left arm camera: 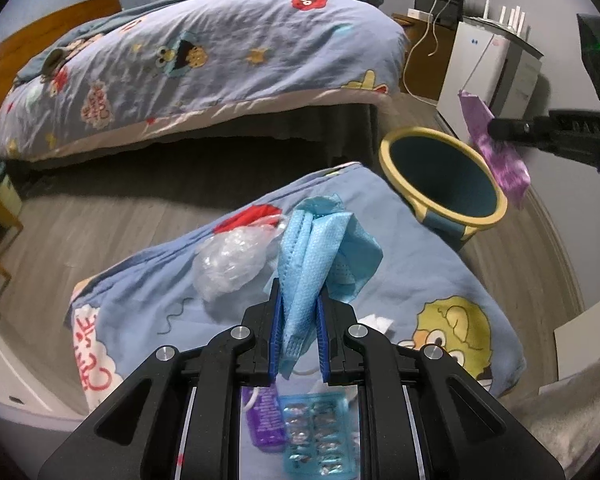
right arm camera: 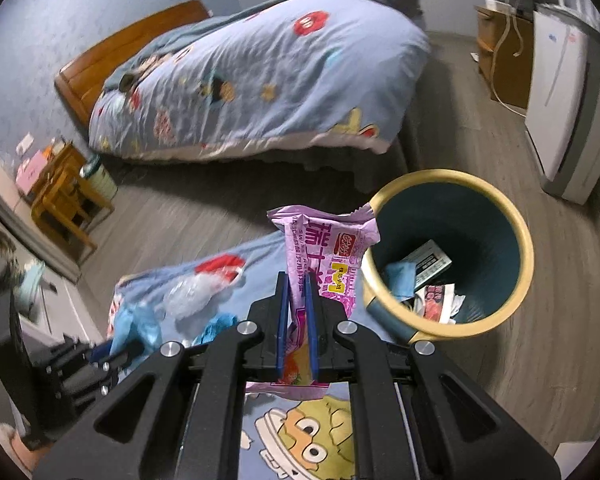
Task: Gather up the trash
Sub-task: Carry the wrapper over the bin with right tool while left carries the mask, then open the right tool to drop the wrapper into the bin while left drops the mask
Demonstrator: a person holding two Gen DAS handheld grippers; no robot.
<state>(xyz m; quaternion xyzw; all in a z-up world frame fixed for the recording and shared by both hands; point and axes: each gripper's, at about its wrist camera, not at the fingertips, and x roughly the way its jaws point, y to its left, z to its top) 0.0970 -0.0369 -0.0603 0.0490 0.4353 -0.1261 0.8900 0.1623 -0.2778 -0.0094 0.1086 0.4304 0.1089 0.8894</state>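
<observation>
My left gripper (left arm camera: pixel 299 294) is shut on a crumpled blue face mask (left arm camera: pixel 320 248), held above the cartoon pillow (left arm camera: pixel 148 292). My right gripper (right arm camera: pixel 296 280) is shut on a purple snack wrapper (right arm camera: pixel 328 248), just left of the bin (right arm camera: pixel 384 200). That bin, dark blue with a yellow rim (left arm camera: pixel 396 184), holds paper scraps and a blue mask (right arm camera: pixel 402 280). From the left wrist view the right gripper (left arm camera: pixel 496 128) and its purple wrapper (left arm camera: pixel 500 160) hang right of the bin. On the pillow lie a clear plastic wad (left arm camera: pixel 228 260), a purple tube (left arm camera: pixel 266 420) and a blister pack (left arm camera: pixel 316 432).
A bed with a cartoon quilt (left arm camera: pixel 204 64) stands across the grey wood floor (left arm camera: pixel 100 216). A white appliance (left arm camera: pixel 484 72) and a wooden cabinet (right arm camera: pixel 504 64) line the right wall. Wooden stools (right arm camera: pixel 64 200) stand at the left.
</observation>
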